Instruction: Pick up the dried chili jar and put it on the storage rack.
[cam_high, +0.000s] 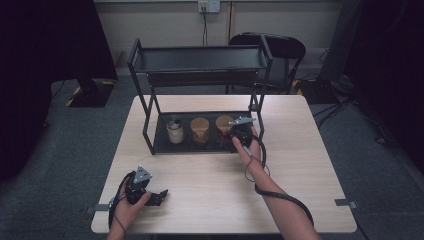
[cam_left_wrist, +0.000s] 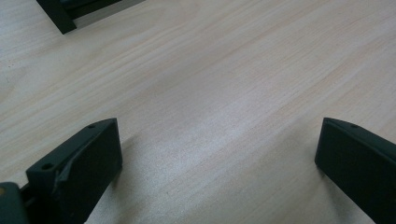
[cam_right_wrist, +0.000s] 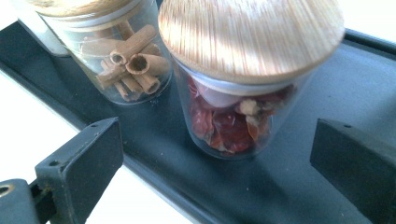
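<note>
High view, items on table:

- Table (cam_high: 210, 195): light wood top, grey floor around it.
- Rack (cam_high: 200, 60): black metal, two tiers, stands at far-centre of table. Bottom tray (cam_high: 162, 142) holds three jars in a row.
- Jar w/ metal lid (cam_high: 174, 129): leftmost, pale contents; can't tell what.
- Cinnamon jar (cam_high: 200, 130): middle, wooden lid, just beside the chili jar.
- Chili jar (cam_high: 224, 129): rightmost, wooden lid, upright on tray, partly behind right gripper.
- Right gripper (cam_high: 236, 134): at tray's front right, pointed at chili jar; cable trails back along forearm.
- Left gripper (cam_high: 159, 196): near front-left edge of table, well apart from rack, low over bare wood.
- Chair (cam_high: 280, 47): black, behind rack.

Right gripper view:

- Chili jar (cam_right_wrist: 233, 121): glass, dried red chilies inside, round wooden lid (cam_right_wrist: 250, 35) on. Sits on tray (cam_right_wrist: 327, 93) between the two jaws but farther in; neither jaw touches it.
- Cinnamon jar (cam_right_wrist: 126, 65): cinnamon sticks inside, left of chili jar, small gap between them.
- Right gripper (cam_right_wrist: 215, 154): jaws spread wide, nothing pinched.

Left gripper view:

- Left gripper (cam_left_wrist: 217, 149): jaws spread wide, nothing btwn them but table (cam_left_wrist: 210, 84). Rack foot (cam_left_wrist: 60, 16) at top-left corner.
</note>
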